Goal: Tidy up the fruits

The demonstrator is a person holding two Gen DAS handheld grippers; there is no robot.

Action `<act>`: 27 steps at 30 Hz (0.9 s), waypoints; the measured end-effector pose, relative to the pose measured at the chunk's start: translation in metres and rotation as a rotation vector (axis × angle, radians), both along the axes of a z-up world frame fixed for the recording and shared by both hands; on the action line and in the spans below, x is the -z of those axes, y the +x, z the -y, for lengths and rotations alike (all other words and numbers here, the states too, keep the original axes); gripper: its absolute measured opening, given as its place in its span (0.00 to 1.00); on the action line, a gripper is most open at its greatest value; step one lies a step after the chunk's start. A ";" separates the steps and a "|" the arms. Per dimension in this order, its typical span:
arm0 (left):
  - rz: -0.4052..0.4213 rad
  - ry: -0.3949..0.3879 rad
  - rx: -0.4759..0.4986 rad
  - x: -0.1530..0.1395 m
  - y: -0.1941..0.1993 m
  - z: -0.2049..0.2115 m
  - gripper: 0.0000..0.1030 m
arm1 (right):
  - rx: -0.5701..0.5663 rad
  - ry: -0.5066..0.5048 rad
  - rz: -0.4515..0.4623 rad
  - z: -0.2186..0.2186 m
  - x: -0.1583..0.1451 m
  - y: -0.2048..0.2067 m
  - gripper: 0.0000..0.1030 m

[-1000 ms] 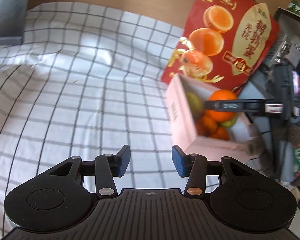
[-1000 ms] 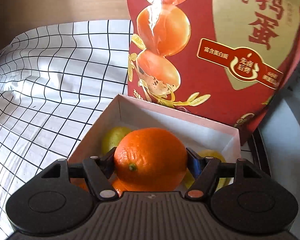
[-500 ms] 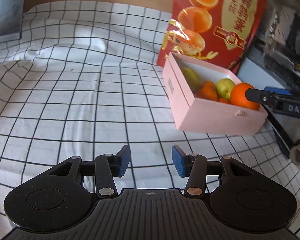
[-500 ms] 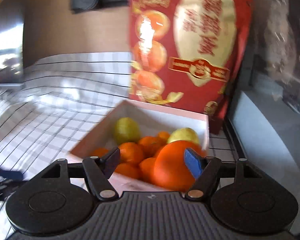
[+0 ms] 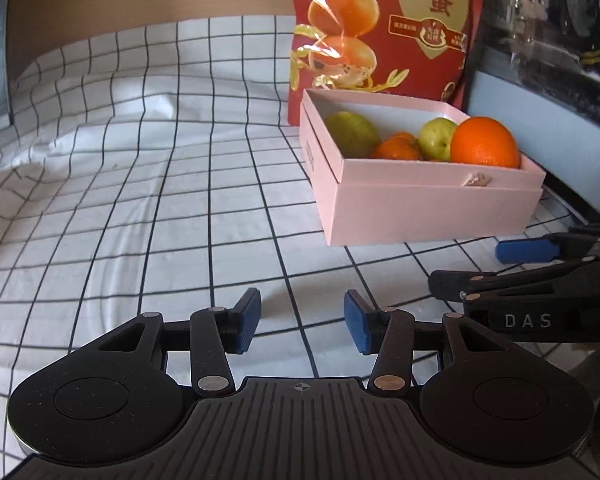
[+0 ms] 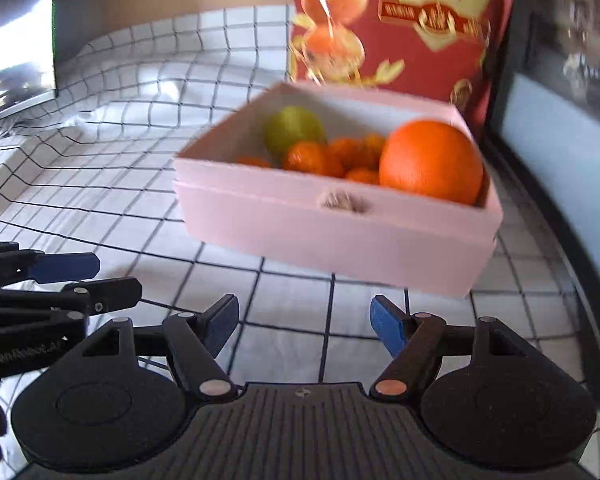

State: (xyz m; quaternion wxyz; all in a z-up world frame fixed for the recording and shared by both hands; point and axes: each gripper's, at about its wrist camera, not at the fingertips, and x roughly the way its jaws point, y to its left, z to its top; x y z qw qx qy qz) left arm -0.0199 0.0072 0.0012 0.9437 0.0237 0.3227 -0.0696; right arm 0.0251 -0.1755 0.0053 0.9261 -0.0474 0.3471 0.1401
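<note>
- The left gripper [image 5: 302,322] hangs low over the checked cloth [image 5: 140,200], its blue-padded jaws apart with only cloth between them.
- The right gripper [image 6: 304,322] hangs beside it over the same cloth; its jaws are opening and nothing lies between them.
- Each gripper shows at the edge of the other's view, side by side and apart.
- Past both, on the counter, stands a pale pink box [image 5: 420,208], open-topped, with a small knotted pull on its near wall.
- At the box's right end sits the large orange [image 6: 430,162], round, bright and smooth-skinned, rising well above the rim and touching the near wall.
- Left of it lie several small mandarins [image 6: 308,158], deeper orange, heaped low in the box.
- A yellow-green fruit [image 5: 436,140] rests just behind the large orange; a second green fruit [image 5: 350,134] lies toward the box's far left corner.
- Behind the box stands a red printed bag [image 5: 388,28], upright, close to the back wall of the box.
</note>
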 end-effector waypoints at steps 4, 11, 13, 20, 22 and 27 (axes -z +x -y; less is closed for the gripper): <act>0.032 0.015 -0.008 0.003 0.002 0.006 0.50 | 0.043 -0.009 0.013 0.005 0.004 0.002 0.82; 0.031 0.020 -0.012 0.003 0.007 0.007 0.52 | 0.092 0.003 0.040 0.015 0.007 0.003 0.93; 0.031 0.019 -0.012 0.003 0.007 0.007 0.52 | 0.110 0.004 0.048 0.014 0.008 0.002 0.94; 0.030 0.014 -0.011 0.003 0.008 0.006 0.52 | 0.137 0.018 0.058 0.014 0.009 0.001 0.95; 0.030 0.014 -0.011 0.003 0.008 0.006 0.52 | 0.137 0.013 0.058 0.013 0.009 0.001 0.95; 0.031 0.014 -0.011 0.003 0.008 0.006 0.52 | 0.136 0.013 0.058 0.013 0.009 0.001 0.95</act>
